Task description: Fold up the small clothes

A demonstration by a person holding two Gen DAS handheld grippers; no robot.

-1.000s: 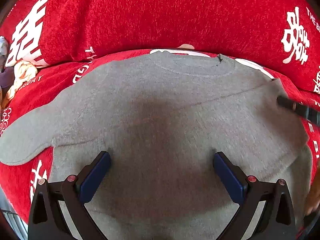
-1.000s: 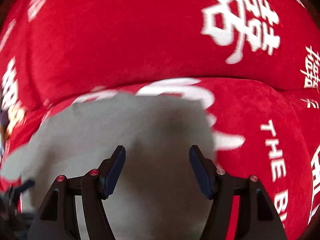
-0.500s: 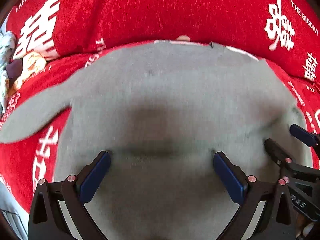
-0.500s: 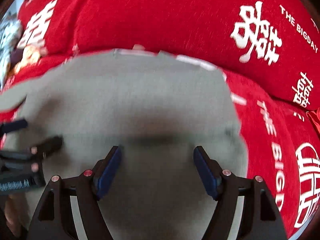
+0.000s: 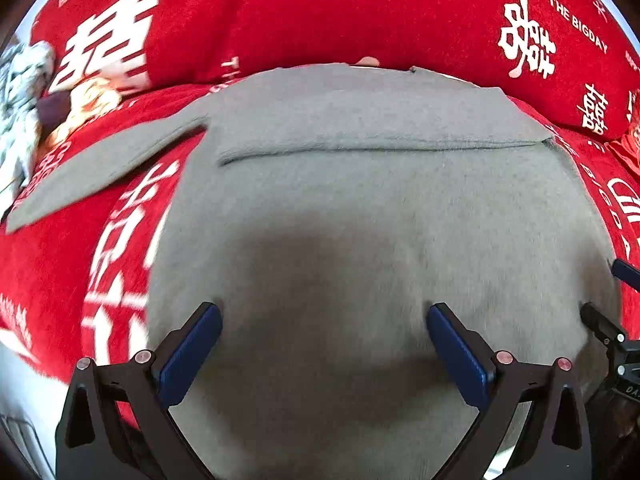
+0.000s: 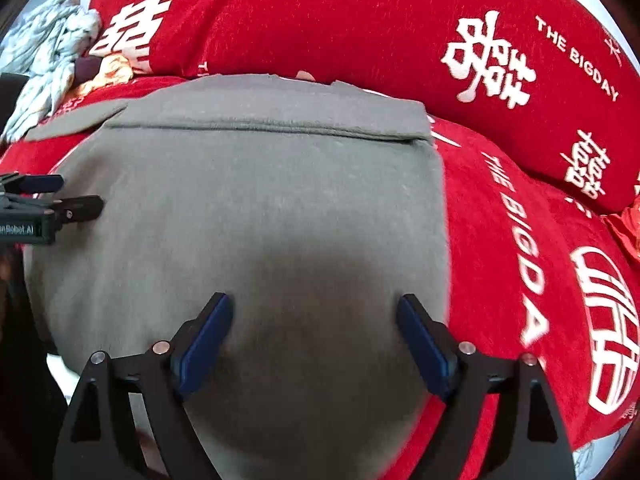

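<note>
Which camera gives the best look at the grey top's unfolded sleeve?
The left wrist view: the sleeve lies there whole, stretched flat across the red cover. The right wrist view shows only a foreshortened strip of it at the frame's left.

The left hand-held gripper [image 5: 324,340] hangs wide open over a grey sweater [image 5: 380,208], apparently not touching.

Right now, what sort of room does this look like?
Probably a bedroom or living room: a grey top lies on a red wedding-print cover over cushions, with crumpled clothes heaped alongside.
</note>
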